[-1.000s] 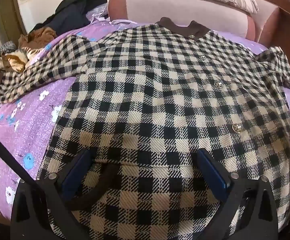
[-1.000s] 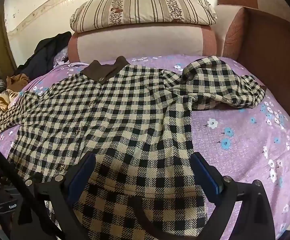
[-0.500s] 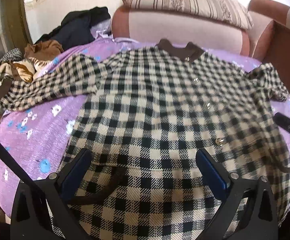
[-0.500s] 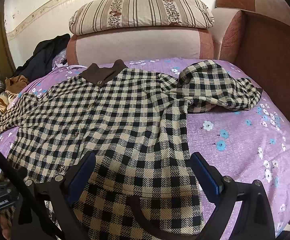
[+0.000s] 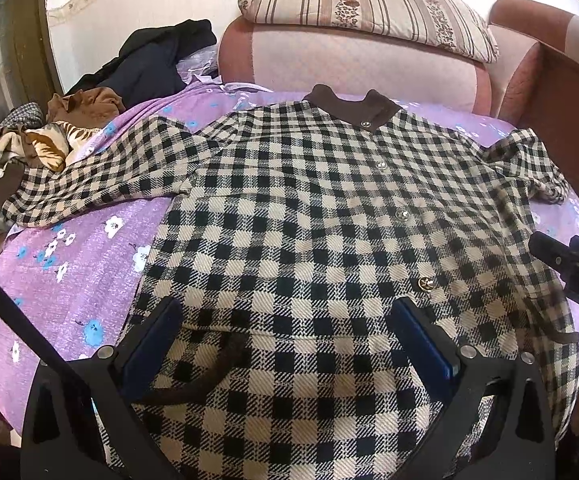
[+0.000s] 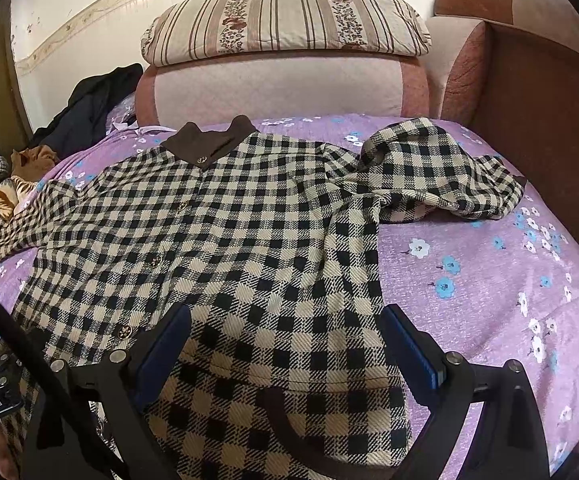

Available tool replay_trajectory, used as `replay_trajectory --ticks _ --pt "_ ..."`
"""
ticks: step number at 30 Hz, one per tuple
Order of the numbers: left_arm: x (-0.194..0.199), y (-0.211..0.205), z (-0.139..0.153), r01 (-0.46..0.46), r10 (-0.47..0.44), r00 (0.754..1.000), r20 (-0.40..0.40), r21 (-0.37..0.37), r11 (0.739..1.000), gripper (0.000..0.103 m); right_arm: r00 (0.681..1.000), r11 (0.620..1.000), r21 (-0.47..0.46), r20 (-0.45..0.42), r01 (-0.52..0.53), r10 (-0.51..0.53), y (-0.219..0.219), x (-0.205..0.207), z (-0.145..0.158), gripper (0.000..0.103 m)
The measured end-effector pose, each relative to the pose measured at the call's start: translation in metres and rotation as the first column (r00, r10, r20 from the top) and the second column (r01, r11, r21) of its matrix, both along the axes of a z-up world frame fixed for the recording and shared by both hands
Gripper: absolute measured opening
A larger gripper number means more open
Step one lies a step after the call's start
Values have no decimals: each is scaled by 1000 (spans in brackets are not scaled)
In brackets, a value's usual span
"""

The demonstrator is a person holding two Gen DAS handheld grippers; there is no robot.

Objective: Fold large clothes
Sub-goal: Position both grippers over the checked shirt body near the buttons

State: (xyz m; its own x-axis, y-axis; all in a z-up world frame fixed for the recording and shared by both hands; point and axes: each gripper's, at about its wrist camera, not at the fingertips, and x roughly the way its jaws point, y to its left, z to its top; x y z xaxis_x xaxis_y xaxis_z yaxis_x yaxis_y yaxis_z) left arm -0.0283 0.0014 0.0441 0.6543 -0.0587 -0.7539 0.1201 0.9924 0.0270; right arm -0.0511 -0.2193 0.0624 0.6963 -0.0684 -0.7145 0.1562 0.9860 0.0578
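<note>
Left gripper (image 5: 287,344), fingers spread wide, empty, just above the lower left front of a black-and-cream checked coat (image 5: 329,220); right gripper (image 6: 285,344), likewise wide and empty, over the lower right front. Coat face up on a purple flowered bedspread (image 6: 489,280), brown collar (image 6: 213,144) at the far end, one sleeve stretched leftward, the other bunched far right. Beyond, a striped pillow (image 6: 285,20); far left, heaped clothes (image 5: 29,148).
</note>
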Motion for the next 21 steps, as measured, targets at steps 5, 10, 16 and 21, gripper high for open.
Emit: replay_trajectory --ticks 5,10,16,21 --pt "0 0 -3 3 -3 1000 -4 -1 1000 103 1000 1000 7 -6 9 -9 0 1 -2 98" --pt "-1 0 -4 6 -6 1000 -5 -2 1000 103 1000 1000 16 -14 21 -21 -4 2 -4 98" --pt "-1 -1 -5 7 -7 1000 -6 1 1000 103 999 999 14 -17 31 -31 -5 2 -6 98" --pt "-1 -2 -6 4 -4 1000 -4 -3 1000 103 998 999 16 -31 52 -51 -8 5 -10 98"
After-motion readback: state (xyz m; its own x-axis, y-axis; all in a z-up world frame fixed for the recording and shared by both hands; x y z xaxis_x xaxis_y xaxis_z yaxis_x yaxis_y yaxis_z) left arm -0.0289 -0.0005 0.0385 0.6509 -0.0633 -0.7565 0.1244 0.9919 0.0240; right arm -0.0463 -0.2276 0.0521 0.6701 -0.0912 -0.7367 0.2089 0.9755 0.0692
